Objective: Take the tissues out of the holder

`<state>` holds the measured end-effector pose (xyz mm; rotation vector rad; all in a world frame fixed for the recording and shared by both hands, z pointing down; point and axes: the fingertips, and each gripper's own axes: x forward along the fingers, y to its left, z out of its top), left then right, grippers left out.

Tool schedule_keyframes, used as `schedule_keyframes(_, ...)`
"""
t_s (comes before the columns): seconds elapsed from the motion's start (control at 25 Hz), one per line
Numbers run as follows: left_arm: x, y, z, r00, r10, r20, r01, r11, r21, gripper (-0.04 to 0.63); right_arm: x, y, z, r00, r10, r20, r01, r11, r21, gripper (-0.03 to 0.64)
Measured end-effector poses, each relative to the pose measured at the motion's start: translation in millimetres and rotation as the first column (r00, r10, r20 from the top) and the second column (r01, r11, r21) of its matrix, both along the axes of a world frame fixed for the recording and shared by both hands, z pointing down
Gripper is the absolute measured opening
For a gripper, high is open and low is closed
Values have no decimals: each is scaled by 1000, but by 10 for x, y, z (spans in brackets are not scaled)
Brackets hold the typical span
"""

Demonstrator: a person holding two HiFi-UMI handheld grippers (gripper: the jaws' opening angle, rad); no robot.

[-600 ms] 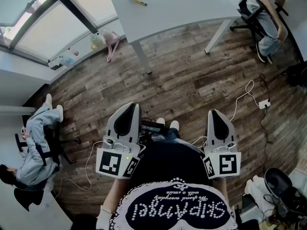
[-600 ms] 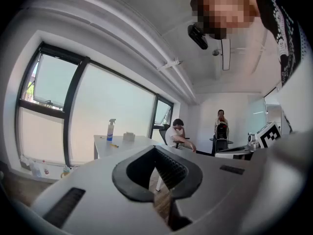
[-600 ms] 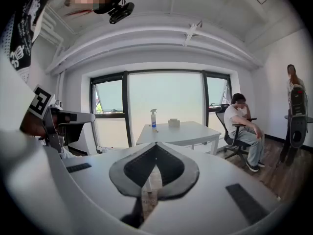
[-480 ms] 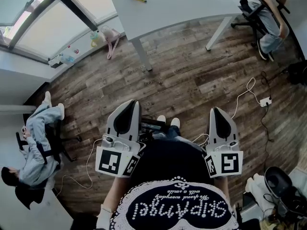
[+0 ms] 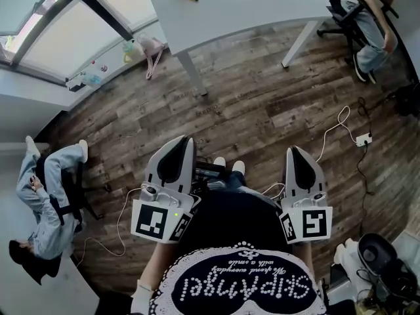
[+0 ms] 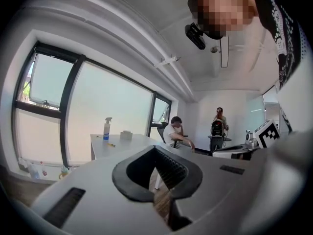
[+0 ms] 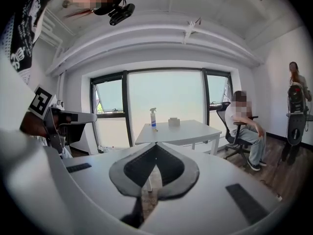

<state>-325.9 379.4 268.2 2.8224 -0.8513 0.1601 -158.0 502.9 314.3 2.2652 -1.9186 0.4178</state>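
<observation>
Higher in the head view than before sits the table (image 5: 262, 5), my left gripper (image 5: 180, 140) and right gripper (image 5: 293, 151) both closed and empty, the tissue holder (image 7: 173, 122) too far off to judge its long axis.

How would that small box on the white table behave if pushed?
The box sits low and squat on the table, so it would probably slide rather than tip. It looks small, so likely light. Its material is too distant to judge.

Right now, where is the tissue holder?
In the right gripper view the white tissue holder stands on the white table ahead, just right of the spray bottle.
</observation>
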Motion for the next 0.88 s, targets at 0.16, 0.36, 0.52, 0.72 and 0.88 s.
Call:
schedule_keyframes(0.16,120,71,-7,1000,23,15,-23,999,28,2,66,11,17,1000,2,16,-2,1000,3,12)
schedule_keyframes(0.36,331,263,54,998,63,29,-64,998,8,2,128,14,67,1000,-4,31,4,1000,9,14)
schedule_keyframes(0.52,398,372,74,998,62,24,-62,998,-11,2,117,63,106,999,-43,32,43,999,-7,14)
schedule_keyframes(0.72,348,351,66,998,47,37,-47,999,-13,2,141,83,100,998,-47,47,47,999,-1,12)
schedule_keyframes(0.88,336,228,62,999,46,28,-46,999,20,2,158,33,128,998,-38,51,38,999,-17,14)
